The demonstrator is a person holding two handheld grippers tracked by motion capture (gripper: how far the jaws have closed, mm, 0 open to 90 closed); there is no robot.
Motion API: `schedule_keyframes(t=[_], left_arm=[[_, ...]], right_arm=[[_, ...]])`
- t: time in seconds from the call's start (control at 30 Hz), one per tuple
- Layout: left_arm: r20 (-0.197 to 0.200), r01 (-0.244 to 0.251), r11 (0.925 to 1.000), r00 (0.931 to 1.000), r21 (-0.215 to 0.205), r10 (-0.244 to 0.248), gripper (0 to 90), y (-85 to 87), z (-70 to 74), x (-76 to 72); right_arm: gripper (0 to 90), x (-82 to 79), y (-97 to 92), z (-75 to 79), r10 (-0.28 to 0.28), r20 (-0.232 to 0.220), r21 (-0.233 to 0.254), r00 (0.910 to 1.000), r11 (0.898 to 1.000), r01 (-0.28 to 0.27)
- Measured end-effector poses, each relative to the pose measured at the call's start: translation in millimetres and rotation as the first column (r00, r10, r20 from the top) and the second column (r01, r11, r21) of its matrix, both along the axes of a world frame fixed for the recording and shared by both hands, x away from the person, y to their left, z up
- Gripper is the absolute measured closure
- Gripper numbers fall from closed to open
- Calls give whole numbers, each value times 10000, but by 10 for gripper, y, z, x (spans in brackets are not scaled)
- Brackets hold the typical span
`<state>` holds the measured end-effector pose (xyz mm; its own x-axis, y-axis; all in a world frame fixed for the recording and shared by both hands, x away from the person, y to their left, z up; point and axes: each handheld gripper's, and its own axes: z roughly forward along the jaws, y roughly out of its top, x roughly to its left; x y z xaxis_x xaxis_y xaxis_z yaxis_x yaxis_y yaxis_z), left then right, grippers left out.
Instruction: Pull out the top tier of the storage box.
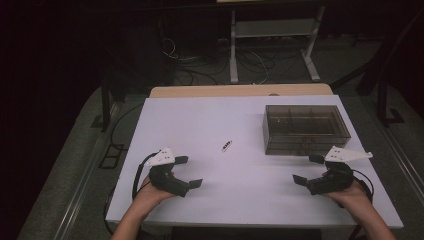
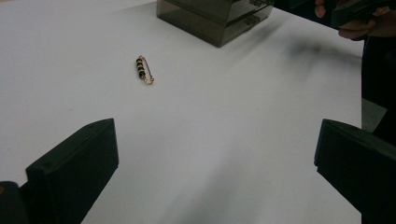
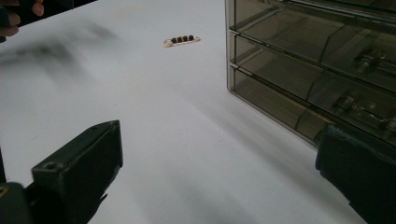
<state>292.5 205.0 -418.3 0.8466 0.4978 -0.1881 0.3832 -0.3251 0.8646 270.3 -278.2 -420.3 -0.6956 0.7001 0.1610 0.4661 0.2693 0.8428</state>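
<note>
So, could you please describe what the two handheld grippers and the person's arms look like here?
Both the left gripper and the right gripper are black, each with two blocky, flat-faced jaws. Each carries a pale grey three-cornered plate on top, the left plate and the right plate. A black cable loops from the left gripper, and another trails from the right. The forearms are bare, with no sleeves visible.

left gripper point(image 1: 188, 171) jaws wide apart, right gripper point(image 1: 307, 168) likewise, both hand-held
</note>
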Motion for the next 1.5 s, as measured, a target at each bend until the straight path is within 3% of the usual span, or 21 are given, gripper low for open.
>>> schedule_keyframes(t=[1.5], left_arm=[[-197, 18, 9997, 9998, -246, -23, 0, -7, -17, 10]], right_arm=[[3, 56, -276, 17, -1080, 97, 67, 9941, 9941, 1079]])
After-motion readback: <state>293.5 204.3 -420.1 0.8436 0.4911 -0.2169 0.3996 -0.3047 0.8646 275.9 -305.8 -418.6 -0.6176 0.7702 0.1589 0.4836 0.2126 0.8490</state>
